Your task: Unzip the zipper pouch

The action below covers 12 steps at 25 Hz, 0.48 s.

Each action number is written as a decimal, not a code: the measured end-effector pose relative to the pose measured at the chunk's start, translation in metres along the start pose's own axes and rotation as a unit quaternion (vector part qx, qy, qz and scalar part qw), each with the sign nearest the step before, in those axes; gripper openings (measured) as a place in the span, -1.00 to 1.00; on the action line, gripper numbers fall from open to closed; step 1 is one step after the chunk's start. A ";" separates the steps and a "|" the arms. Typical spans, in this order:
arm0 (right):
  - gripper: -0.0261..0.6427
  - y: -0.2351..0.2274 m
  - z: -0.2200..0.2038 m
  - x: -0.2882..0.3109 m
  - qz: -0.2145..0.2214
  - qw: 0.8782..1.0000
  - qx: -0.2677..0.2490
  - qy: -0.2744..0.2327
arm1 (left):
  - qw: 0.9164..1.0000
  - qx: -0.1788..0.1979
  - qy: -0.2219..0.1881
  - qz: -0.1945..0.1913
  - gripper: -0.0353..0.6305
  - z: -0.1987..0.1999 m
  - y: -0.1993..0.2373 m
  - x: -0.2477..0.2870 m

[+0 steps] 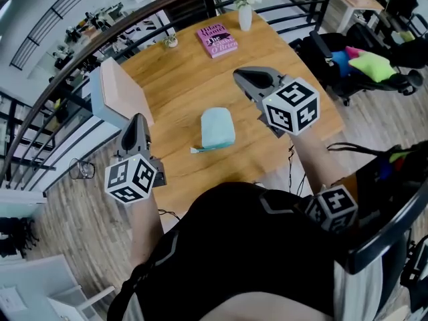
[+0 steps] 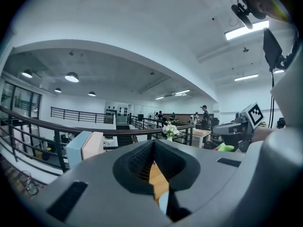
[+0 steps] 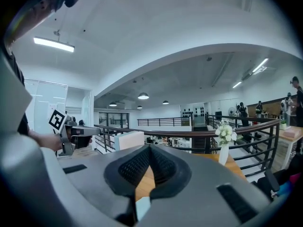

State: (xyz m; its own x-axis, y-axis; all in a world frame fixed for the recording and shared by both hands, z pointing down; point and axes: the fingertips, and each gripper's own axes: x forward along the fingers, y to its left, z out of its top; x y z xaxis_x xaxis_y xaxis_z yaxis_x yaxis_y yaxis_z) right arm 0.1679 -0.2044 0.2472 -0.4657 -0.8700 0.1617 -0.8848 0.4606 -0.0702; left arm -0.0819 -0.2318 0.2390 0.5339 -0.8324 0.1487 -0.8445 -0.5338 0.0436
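The light blue zipper pouch [image 1: 217,128] lies flat on the round wooden table [image 1: 174,79], near its front edge, with a small tab sticking out at its lower left. My left gripper [image 1: 137,119] hovers left of the pouch, apart from it, jaws shut and empty. My right gripper [image 1: 241,75] is raised to the right of and beyond the pouch, also shut with nothing held. In the left gripper view the closed jaws [image 2: 152,143] leave only a sliver of pouch [image 2: 163,203] visible below. The right gripper view shows the same: closed jaws [image 3: 149,148] and a pale sliver of pouch [image 3: 142,207].
A pink book [image 1: 216,39] and a white vase of flowers [image 1: 245,12] stand at the table's far side. A light blue and pink box [image 1: 117,93] sits at the left edge. A curved railing [image 1: 80,52] runs behind; a chair with green items [image 1: 364,62] is at the right.
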 end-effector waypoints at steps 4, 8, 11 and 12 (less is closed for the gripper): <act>-0.90 -0.004 -0.003 -0.003 -0.007 1.000 -0.002 0.004 | 1.000 0.021 -0.004 0.006 -0.81 0.004 -0.008 0.002; -0.90 0.000 -0.002 -0.004 -0.010 1.000 -0.012 0.005 | 1.000 0.022 -0.004 0.004 -0.81 0.004 -0.010 0.001; -0.90 0.000 -0.001 -0.006 -0.010 1.000 -0.015 0.007 | 1.000 0.025 -0.008 0.007 -0.81 0.007 -0.012 0.001; -0.90 -0.001 -0.001 -0.006 -0.009 1.000 -0.015 0.008 | 1.000 0.025 -0.009 0.009 -0.81 0.009 -0.012 0.001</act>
State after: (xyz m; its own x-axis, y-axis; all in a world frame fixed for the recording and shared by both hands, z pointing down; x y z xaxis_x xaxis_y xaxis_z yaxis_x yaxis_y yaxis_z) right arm 0.1720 -0.1994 0.2469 -0.4487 -0.8758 0.1781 -0.8925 0.4495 -0.0383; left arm -0.0702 -0.2277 0.2298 0.5204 -0.8439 0.1305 -0.8506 -0.5257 -0.0077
